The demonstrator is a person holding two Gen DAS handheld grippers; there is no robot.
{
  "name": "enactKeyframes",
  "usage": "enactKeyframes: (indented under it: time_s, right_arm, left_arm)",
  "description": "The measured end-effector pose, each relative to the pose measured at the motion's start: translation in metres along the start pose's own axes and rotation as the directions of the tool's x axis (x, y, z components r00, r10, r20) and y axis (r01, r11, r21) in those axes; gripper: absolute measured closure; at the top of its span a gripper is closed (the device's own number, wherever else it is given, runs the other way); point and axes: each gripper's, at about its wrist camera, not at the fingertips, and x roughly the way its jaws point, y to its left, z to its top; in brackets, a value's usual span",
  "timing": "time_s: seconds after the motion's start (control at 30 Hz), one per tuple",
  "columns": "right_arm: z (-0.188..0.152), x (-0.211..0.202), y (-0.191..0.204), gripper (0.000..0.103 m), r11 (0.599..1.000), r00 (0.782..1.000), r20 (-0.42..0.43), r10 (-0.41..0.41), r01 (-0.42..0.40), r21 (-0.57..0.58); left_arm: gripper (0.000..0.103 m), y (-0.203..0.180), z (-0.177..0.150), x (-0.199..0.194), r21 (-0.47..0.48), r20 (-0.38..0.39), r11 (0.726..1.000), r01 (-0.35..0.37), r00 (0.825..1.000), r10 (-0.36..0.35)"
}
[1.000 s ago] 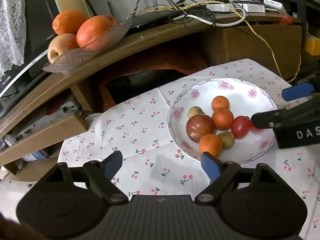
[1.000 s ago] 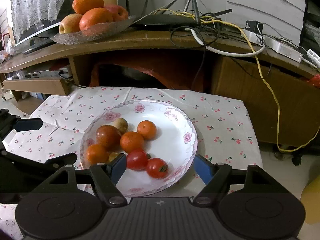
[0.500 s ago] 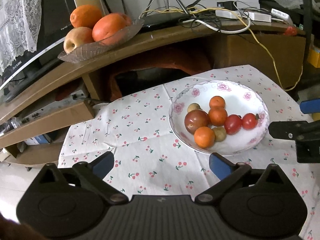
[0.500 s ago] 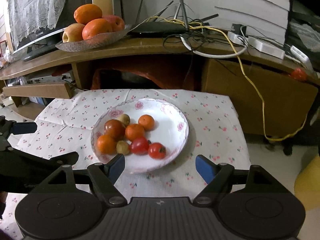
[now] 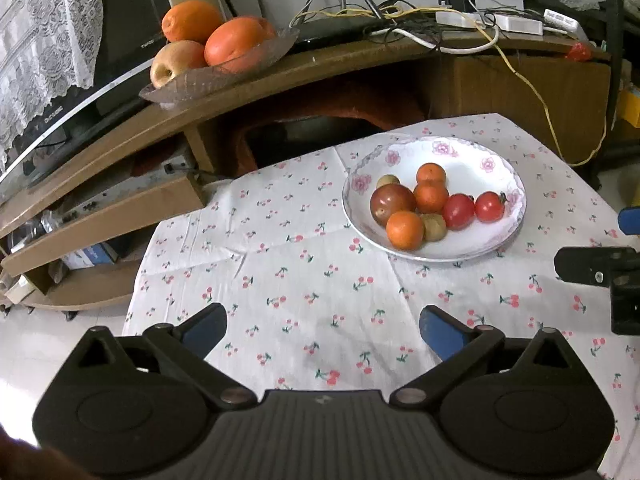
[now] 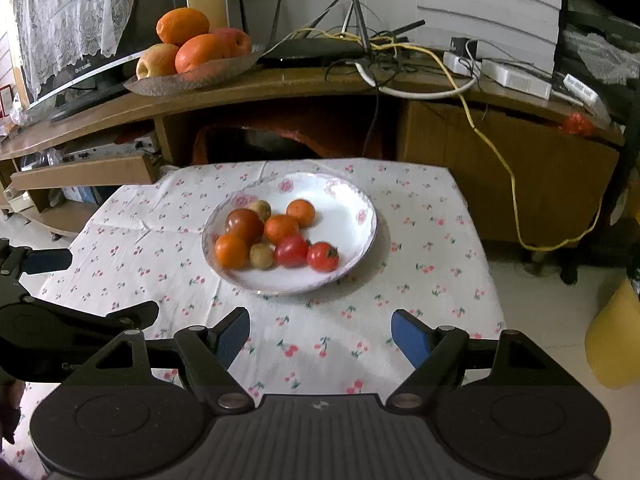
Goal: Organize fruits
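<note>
A white floral plate (image 5: pixel 480 160) (image 6: pixel 352 208) sits on the cherry-print cloth (image 5: pixel 304 280). It holds several small fruits: three small oranges (image 6: pixel 231 251), two red tomatoes (image 6: pixel 322 256), a dark red plum (image 6: pixel 244 222) and two small brownish fruits (image 6: pixel 261 256). My left gripper (image 5: pixel 322 330) is open and empty, well short of the plate on its near left. My right gripper (image 6: pixel 320 334) is open and empty, in front of the plate over the cloth.
A glass dish (image 5: pixel 224 76) (image 6: pixel 192 76) with large oranges and apples stands on the curved wooden shelf (image 5: pixel 360 60) behind the table. Cables and a router (image 6: pixel 320 52) lie on that shelf. A yellow object (image 6: pixel 614 344) stands on the floor at right.
Both grippers have pulled back and up from the plate, so the plate looks smaller and farther. The right gripper's fingers no longer flank the tomatoes. The fruits have not moved.
</note>
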Motion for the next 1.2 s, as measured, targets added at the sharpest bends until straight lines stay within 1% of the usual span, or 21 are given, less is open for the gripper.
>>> enactKeyframes:
  time_s: [0.3,0.8,1.2]
  right_arm:
    - [-0.011,-0.011,0.007,0.025,1.0,1.0,-0.004,-0.003,0.003,0.009]
    - [-0.025,-0.026,0.011,0.025,1.0,1.0,-0.013,-0.01,0.01,0.027]
    - [-0.037,-0.034,0.01,0.024,0.998,0.999,-0.04,-0.014,0.016,0.053]
  left_arm:
    - [0.0,-0.002,-0.009,-0.012,-0.007,-0.001,1.0,0.004,1.0,-0.004]
    - [0.0,-0.009,-0.026,-0.024,-0.012,-0.031,1.0,0.018,0.999,-0.018]
    - [0.0,-0.011,-0.034,-0.034,-0.027,-0.037,0.999,0.025,0.999,-0.026]
